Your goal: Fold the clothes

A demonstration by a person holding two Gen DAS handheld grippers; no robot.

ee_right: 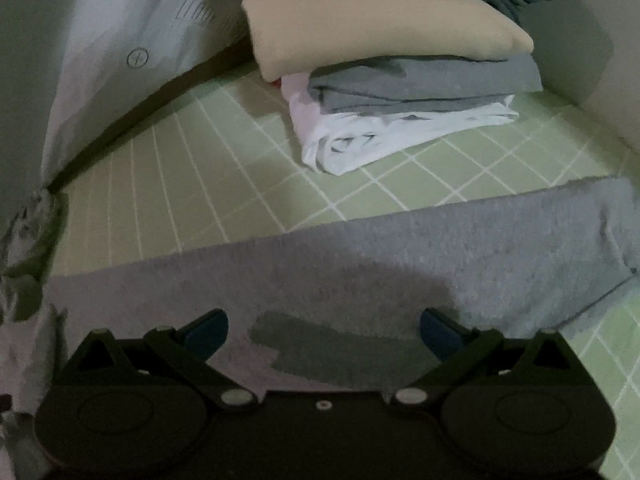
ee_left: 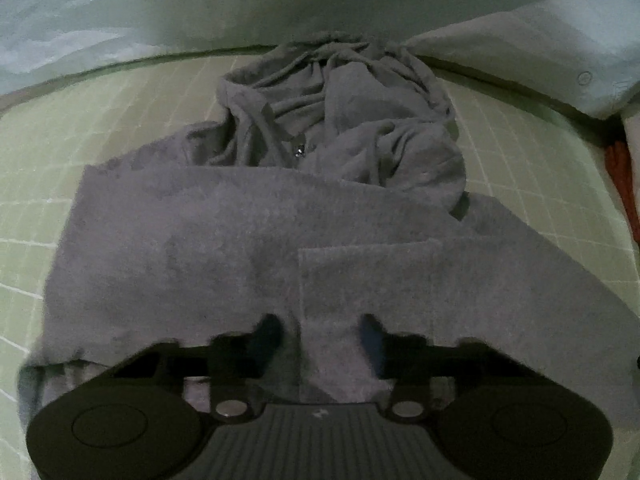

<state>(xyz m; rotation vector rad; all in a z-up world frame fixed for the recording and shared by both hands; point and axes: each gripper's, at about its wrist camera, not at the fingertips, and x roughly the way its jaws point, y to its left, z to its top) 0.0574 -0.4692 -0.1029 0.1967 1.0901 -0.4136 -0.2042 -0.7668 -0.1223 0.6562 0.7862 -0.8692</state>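
Note:
A grey fleece hoodie [ee_left: 240, 240] lies flat on the green checked bed sheet [ee_left: 80, 140], its hood [ee_left: 340, 120] bunched up at the far end. A patch pocket [ee_left: 360, 280] shows on the near part. My left gripper [ee_left: 320, 336] is at the near edge of the hoodie, jaws narrowed with a strip of grey fabric filling the gap between them. In the right wrist view the same hoodie [ee_right: 480, 240] stretches across the sheet [ee_right: 200, 180]. My right gripper [ee_right: 324, 332] hovers over it with jaws wide apart and nothing pinched.
A stack of folded clothes [ee_right: 400, 80], beige, grey and white, sits on the sheet beyond the hoodie. A pale pillow [ee_left: 540, 52] lies at the head of the bed and also shows as the pillow [ee_right: 120, 60] at upper left. Something orange-red [ee_left: 620, 168] shows at the right edge.

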